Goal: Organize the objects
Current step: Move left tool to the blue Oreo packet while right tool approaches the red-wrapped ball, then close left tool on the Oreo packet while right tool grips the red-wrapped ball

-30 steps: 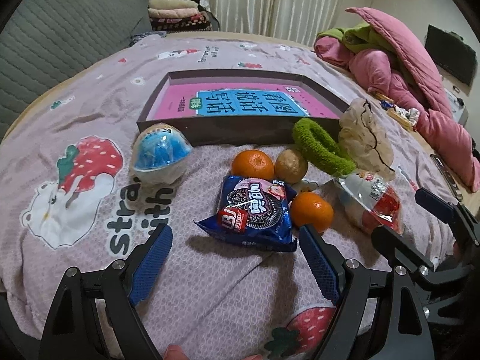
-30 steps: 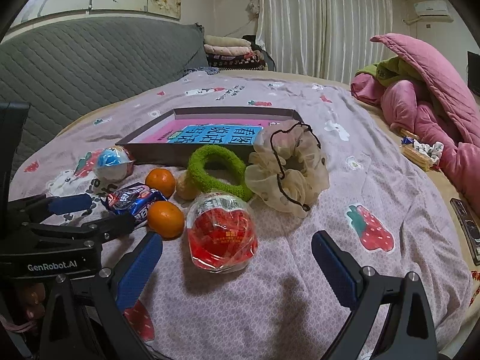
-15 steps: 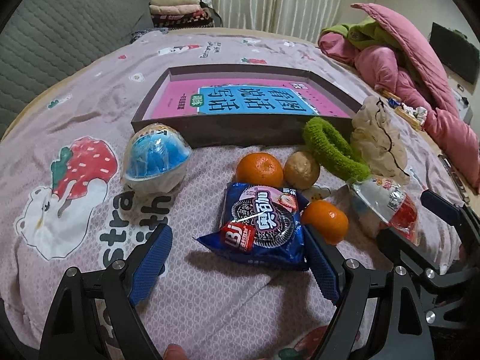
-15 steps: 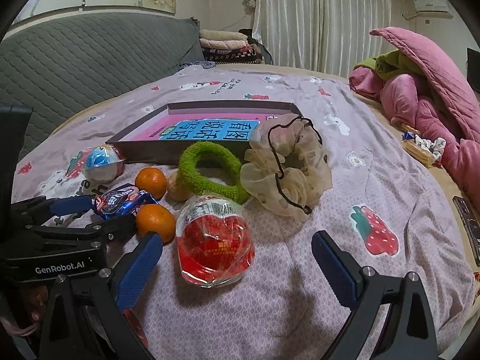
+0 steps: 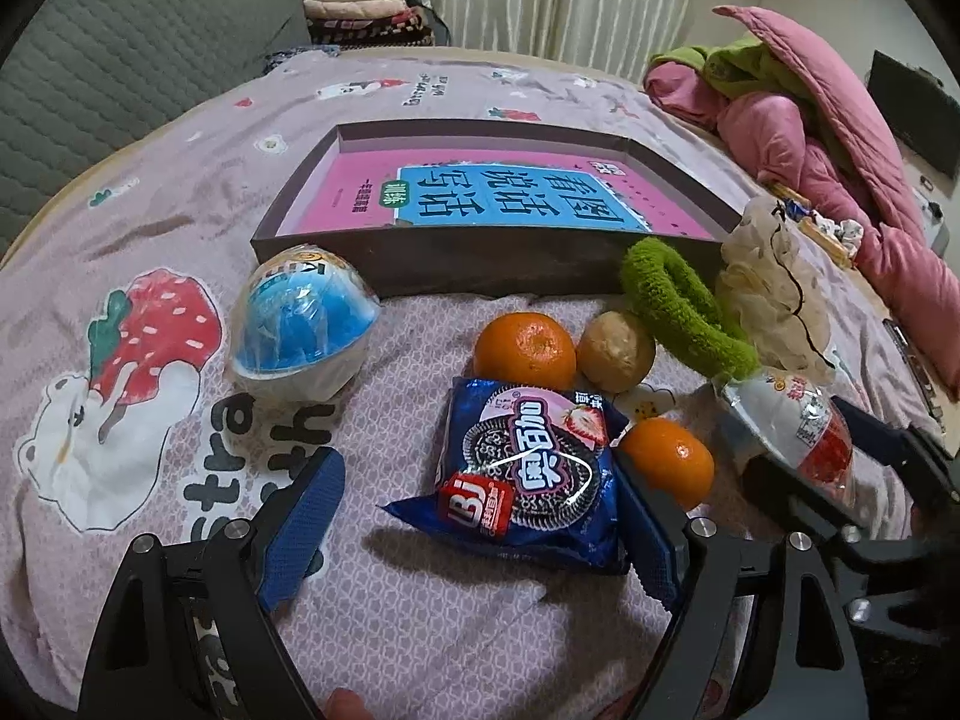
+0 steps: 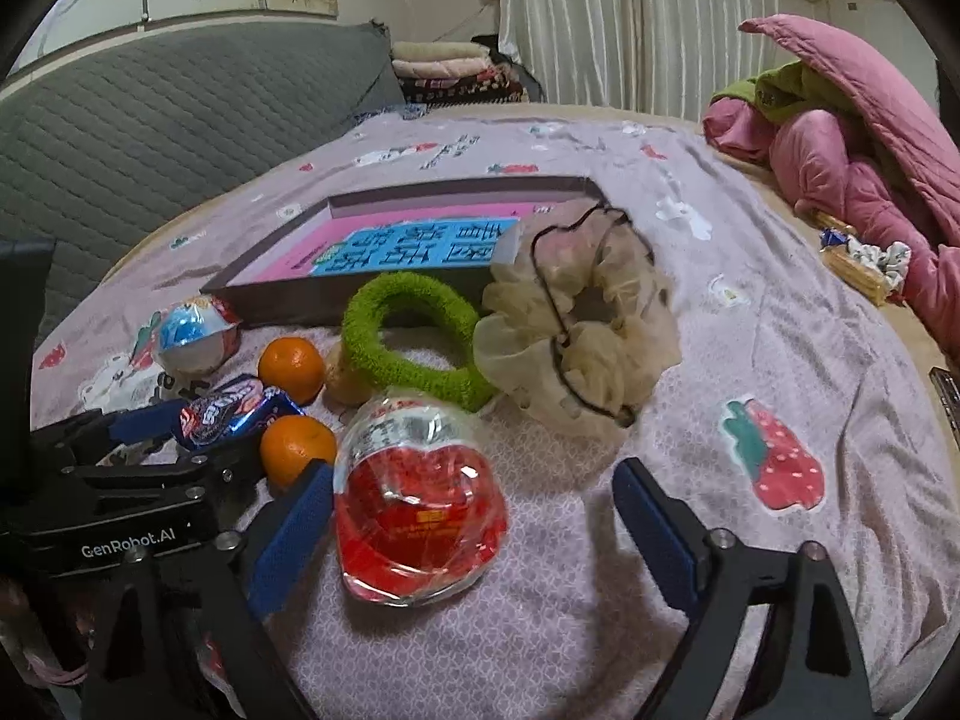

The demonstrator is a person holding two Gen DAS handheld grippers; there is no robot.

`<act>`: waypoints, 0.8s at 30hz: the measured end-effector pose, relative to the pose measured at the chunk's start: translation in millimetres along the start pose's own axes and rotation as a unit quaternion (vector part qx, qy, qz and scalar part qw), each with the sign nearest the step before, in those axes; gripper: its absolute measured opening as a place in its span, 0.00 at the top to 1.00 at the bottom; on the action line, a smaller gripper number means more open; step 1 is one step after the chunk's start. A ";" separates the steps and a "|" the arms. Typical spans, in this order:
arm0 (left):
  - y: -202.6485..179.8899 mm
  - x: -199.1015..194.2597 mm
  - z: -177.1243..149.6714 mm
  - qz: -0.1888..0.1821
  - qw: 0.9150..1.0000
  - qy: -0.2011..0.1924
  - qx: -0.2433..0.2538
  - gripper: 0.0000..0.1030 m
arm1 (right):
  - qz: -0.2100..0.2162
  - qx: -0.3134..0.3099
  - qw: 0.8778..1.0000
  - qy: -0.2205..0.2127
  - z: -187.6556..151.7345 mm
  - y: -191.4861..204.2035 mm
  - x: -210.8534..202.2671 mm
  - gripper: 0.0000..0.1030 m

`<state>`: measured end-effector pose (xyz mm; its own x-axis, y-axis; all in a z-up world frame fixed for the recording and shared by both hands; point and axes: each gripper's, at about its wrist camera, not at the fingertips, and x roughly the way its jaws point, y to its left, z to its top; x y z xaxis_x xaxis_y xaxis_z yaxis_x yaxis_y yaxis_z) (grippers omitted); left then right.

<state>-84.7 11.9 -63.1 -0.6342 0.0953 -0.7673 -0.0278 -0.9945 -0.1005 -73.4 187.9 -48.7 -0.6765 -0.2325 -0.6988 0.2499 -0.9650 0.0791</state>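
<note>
— Where do the two stand?

— The right hand-held gripper (image 6: pixel 474 528) is closing, its jaws either side of the red-topped cup (image 6: pixel 417 513), not yet pressing. The left hand-held gripper (image 5: pixel 480 516) is open around the blue cookie packet (image 5: pixel 531 474).

— And the sorting?

— Barely begun, I'd say: the tray (image 5: pixel 480 261) on the bed holds only a pink book (image 5: pixel 510 201). Two oranges (image 5: pixel 525 349), the blue-topped cup (image 5: pixel 303 324), the green scrunchie (image 5: pixel 684 309) and the beige one (image 6: pixel 579 315) all lie outside.

— Changed from a second ago?

— Both tools have edged closer — nothing else moved.
</note>
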 end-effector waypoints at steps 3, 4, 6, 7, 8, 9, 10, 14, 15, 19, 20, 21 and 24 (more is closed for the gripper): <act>-0.5 1.6 1.1 0.000 1.000 0.001 0.000 0.17 | 0.004 -0.012 1.000 0.009 -0.5 5.9 5.6 0.24; -0.9 2.4 1.4 0.000 1.000 0.002 0.000 0.19 | 0.003 -0.015 1.000 0.010 -0.7 7.8 6.3 0.27; -1.1 3.5 1.9 -0.003 1.000 0.003 0.000 0.22 | 0.001 -0.025 1.000 0.015 -1.3 12.1 10.0 0.33; -1.3 3.7 2.2 -0.008 1.000 0.003 -0.002 0.26 | 0.003 -0.026 1.000 0.015 -2.0 12.8 10.8 0.37; -2.3 3.9 2.2 -0.011 1.000 0.004 -0.003 0.28 | 0.006 -0.026 0.999 0.017 -1.7 13.2 12.0 0.42; -4.6 5.0 2.2 -0.014 1.000 0.007 0.002 0.31 | 0.008 -0.027 0.999 0.019 -2.2 14.0 13.9 0.43; -6.3 5.6 2.2 -0.016 1.000 0.007 0.004 0.35 | 0.008 -0.029 0.999 0.021 -2.9 14.5 15.1 0.47; -8.3 6.1 2.2 -0.019 1.000 0.007 0.007 0.36 | 0.010 -0.036 0.999 0.016 -4.4 15.0 14.0 0.48; -7.7 5.8 2.1 -0.021 1.000 0.006 0.006 0.36 | 0.014 -0.034 0.999 0.012 -4.2 14.5 12.5 0.48; -6.0 4.2 3.1 -0.034 0.999 0.007 0.005 0.45 | 0.016 -0.039 0.999 0.000 -2.5 15.6 8.0 0.48; -5.9 3.5 2.9 -0.035 0.999 0.007 0.006 0.45 | 0.016 -0.040 0.999 -0.003 -2.4 16.1 7.2 0.48; -5.5 2.6 2.6 -0.037 0.999 0.005 0.004 0.45 | 0.018 -0.042 0.999 -0.005 -2.5 16.8 6.4 0.48; -4.4 -0.3 1.9 -0.040 0.999 0.002 0.002 0.45 | 0.017 -0.046 0.999 -0.010 -1.7 18.8 4.7 0.48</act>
<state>-85.8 16.2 -61.2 -0.6263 0.1753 -0.7596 -0.0816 -0.9838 -0.1598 -70.8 168.8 -51.8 -0.6803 -0.2688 -0.6818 0.3351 -0.9415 0.0367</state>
